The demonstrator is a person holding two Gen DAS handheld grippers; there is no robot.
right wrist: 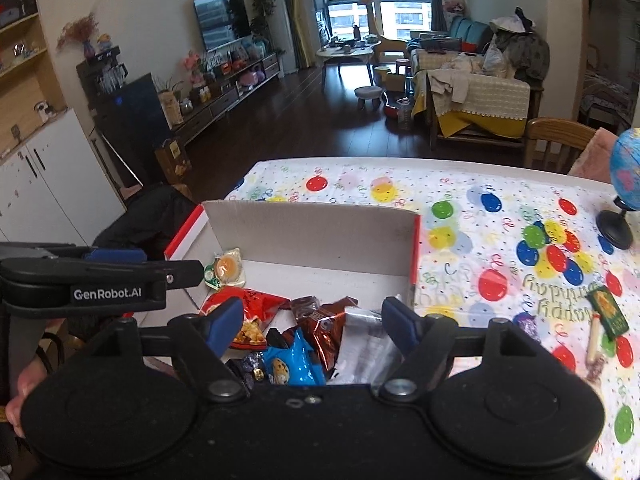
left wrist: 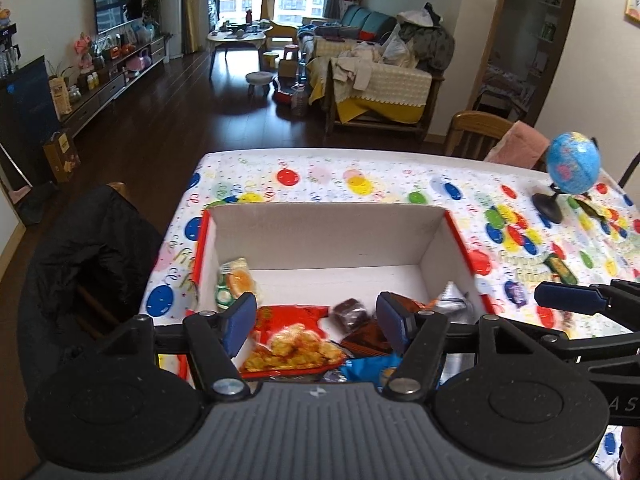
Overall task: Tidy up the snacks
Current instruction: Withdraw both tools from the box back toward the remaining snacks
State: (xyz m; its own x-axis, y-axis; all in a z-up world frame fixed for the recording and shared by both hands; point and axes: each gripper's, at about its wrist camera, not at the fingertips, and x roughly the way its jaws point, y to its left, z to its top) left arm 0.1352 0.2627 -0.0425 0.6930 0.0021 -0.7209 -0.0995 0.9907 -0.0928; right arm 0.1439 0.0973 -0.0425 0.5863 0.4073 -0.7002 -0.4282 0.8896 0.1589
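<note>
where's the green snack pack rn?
The green pack lies on the tablecloth outside the box, to its right, nearer than the globe.

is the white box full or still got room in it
Still has room. The snack packets crowd the near end of the box, while its far floor lies bare apart from one orange-and-green packet in the left corner.

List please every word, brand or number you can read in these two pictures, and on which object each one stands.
"GenRobot.AI": white print on the side of the left gripper, seen in the right wrist view.
"AS": cut-off white letters on the right gripper, at the edge of the left wrist view.
Cursive print on the tablecloth: upside down, not surely readable.
Print on the snack packets and the small green packet: too blurred.
</note>
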